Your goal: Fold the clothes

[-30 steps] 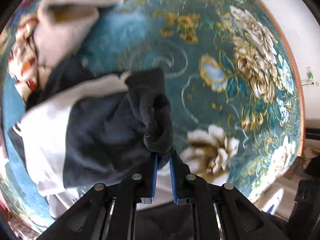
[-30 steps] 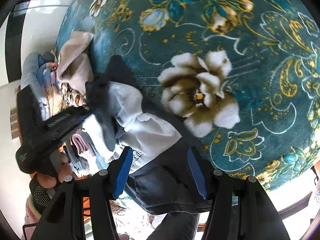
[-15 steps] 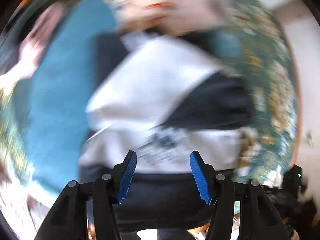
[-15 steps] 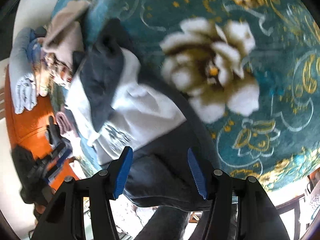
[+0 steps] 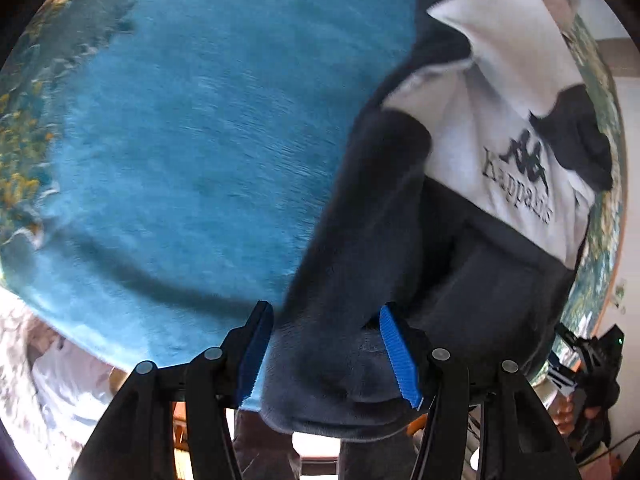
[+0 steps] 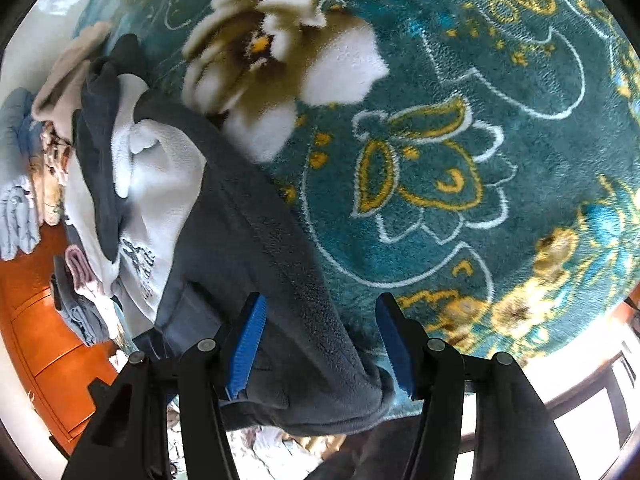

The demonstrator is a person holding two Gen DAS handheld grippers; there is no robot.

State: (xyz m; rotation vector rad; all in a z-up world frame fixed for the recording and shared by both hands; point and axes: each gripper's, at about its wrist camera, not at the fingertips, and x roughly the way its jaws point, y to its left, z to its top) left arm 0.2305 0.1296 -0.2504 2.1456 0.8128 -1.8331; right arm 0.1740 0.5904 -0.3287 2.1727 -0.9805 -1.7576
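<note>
Surface: a plush teal blanket [image 6: 500, 128] with cream flowers and gold scrollwork; in the left wrist view it shows as a plain blue pile [image 5: 180, 140], smeared by motion. What lies beneath it is not visible.

Room: orange wood panelling [image 6: 44, 320] at lower left of the right wrist view; bright window light at lower right. A stack of folded clothes [image 6: 20, 184] sits at the far left edge, partly cut off.

Task item: navy and white fleece sweatshirt [image 5: 500, 168], black chest logo, lying on the blanket with its dark hem toward both cameras.

Left hand-held gripper [image 5: 326, 354]: jaws spread wide, a dark sleeve bunched between the blue pads, not pinched.

Right hand-held gripper [image 6: 322, 346]: jaws likewise apart, straddling the sweatshirt's [image 6: 248, 240] navy edge.

Hard to read: the logo lettering, warped by the lens. The hem's lower edge is hidden behind the gripper frames.
</note>
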